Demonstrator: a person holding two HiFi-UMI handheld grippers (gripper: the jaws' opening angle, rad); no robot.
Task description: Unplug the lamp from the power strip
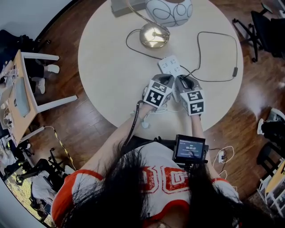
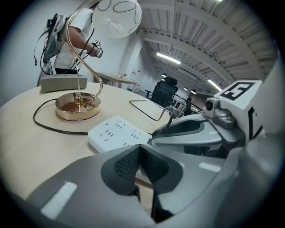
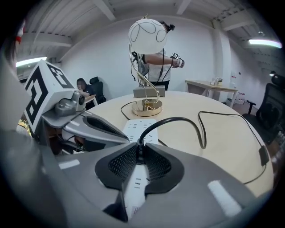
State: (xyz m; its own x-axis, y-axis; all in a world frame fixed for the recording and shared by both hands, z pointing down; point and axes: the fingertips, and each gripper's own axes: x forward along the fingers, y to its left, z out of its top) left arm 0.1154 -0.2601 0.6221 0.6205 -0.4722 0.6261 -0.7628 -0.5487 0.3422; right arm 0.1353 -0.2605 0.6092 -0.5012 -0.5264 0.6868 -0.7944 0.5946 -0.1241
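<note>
A white power strip [image 1: 169,64] lies on the round table [image 1: 111,71], with the lamp's gold base [image 1: 154,35] and white globe shade [image 1: 169,11] beyond it. Both grippers sit side by side at the strip's near end. In the right gripper view my right gripper [image 3: 139,151] is shut on the black plug [image 3: 139,144] seated in the strip [image 3: 136,127]; the black cord [image 3: 178,121] arcs up from it. My left gripper [image 2: 139,149] has its tips together over the strip's near end [image 2: 113,131], nothing between them. The right gripper's finger [image 2: 187,131] lies just to its right.
The cord [image 1: 199,53] loops across the table's right side with an inline switch [image 1: 235,71]. A grey box [image 1: 124,5] rests at the far edge behind the lamp. A person [image 3: 156,67] stands beyond the table. Chairs [image 1: 262,31] and a white table [image 1: 26,89] stand on the floor around it.
</note>
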